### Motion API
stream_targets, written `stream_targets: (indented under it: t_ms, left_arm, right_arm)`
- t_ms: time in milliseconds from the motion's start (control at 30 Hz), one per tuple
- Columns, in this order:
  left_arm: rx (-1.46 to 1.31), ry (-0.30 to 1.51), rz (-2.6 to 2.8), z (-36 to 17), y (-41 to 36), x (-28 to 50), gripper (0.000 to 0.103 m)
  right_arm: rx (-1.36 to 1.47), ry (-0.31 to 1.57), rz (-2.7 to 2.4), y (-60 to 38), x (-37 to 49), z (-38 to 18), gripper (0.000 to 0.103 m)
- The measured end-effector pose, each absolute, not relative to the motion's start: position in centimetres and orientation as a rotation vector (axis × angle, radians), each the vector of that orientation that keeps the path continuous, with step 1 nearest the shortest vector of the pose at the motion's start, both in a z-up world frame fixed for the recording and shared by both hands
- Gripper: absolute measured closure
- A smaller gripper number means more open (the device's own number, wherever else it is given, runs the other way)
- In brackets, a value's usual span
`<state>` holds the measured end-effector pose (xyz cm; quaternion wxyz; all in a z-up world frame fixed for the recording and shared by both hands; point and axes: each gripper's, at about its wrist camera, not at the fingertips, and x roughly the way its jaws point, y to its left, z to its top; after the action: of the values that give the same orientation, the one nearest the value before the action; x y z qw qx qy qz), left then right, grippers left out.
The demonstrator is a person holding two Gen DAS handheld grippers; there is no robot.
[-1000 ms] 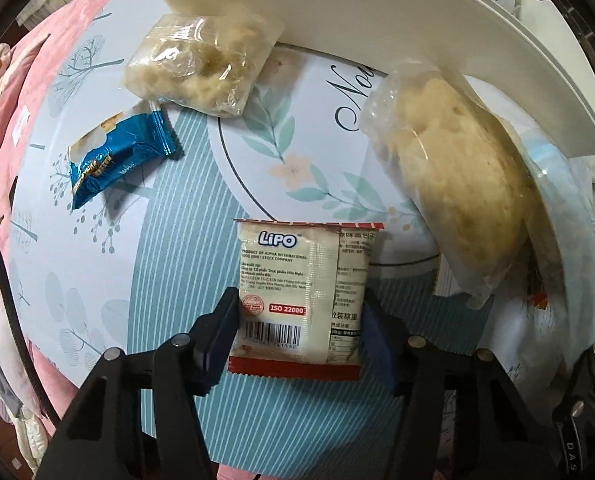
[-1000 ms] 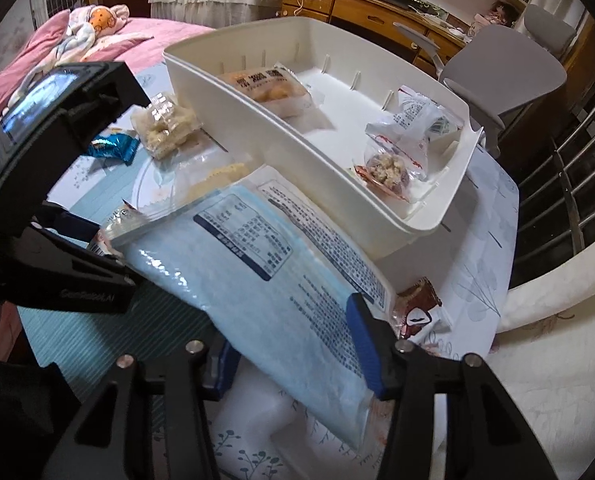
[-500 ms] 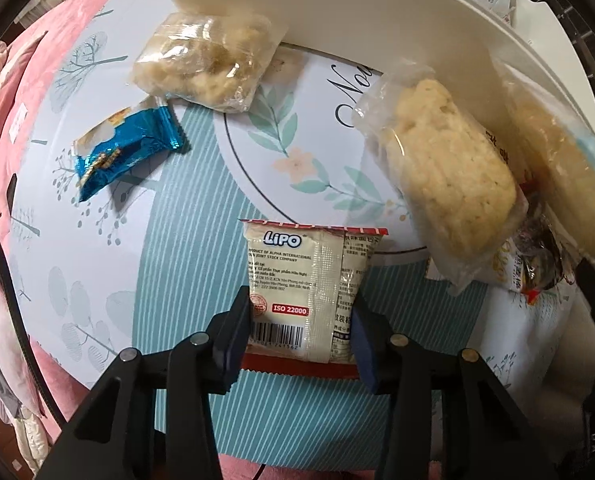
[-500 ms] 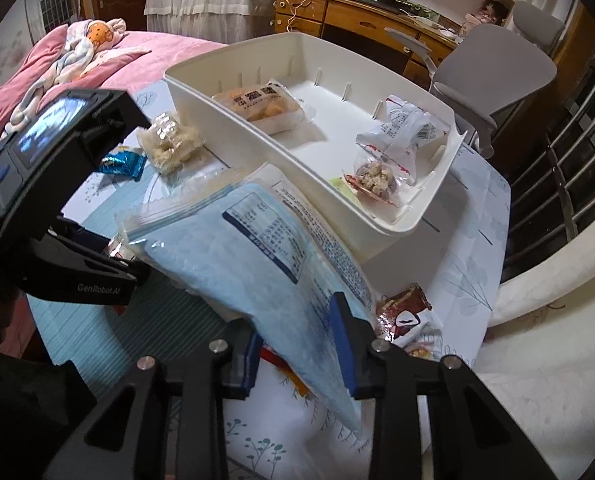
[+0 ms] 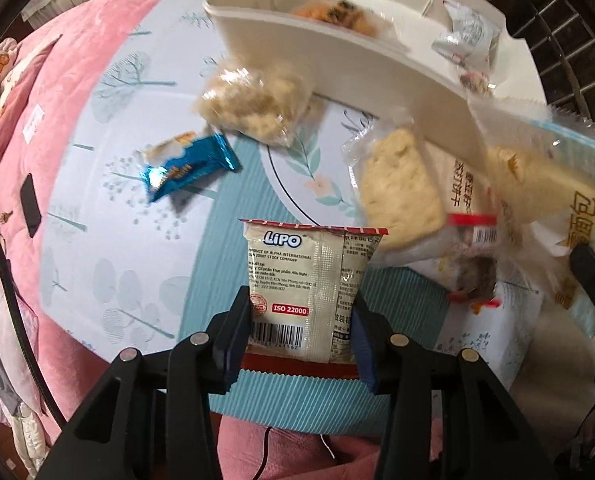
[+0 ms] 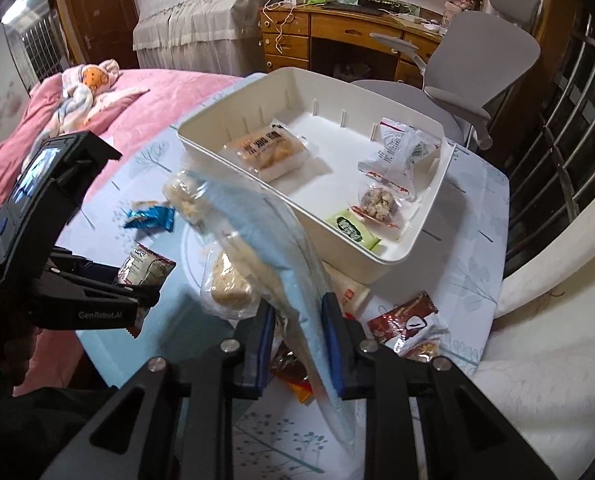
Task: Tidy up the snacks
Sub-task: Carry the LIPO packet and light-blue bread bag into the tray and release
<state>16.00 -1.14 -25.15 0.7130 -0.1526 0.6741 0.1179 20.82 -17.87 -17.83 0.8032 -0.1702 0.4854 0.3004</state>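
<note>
My left gripper (image 5: 301,320) is shut on a white Lipo snack packet (image 5: 311,280) and holds it above the table; it also shows in the right wrist view (image 6: 145,272). My right gripper (image 6: 297,340) is shut on a large light-blue cracker bag (image 6: 265,248), lifted and turned on edge; the bag shows at the right of the left wrist view (image 5: 545,176). A white bin (image 6: 429,216) behind holds several snacks, among them an orange-labelled pack (image 6: 269,152) and a green one (image 6: 353,230).
On the table lie a blue wrapped snack (image 5: 185,168), a clear bag of crumbly pieces (image 5: 257,108), a clear pack of pale cake (image 5: 401,192) and red-brown wrappers (image 6: 409,324). A pink bed lies left, a grey chair (image 6: 477,72) behind.
My left gripper closed on the Lipo packet and lifted it. My right gripper closed on the blue bag, raised it and turned it on edge.
</note>
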Motion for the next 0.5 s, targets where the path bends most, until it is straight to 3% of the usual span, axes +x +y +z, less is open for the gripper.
stream_targets:
  t_ms: [500]
  left_arm:
    - [-0.244, 1.372, 0.224, -16.4, 0.2, 18.9, 0.059]
  right_arm:
    - [-0.245, 0.910, 0.717, -16.9, 21.6, -11.9, 0.086]
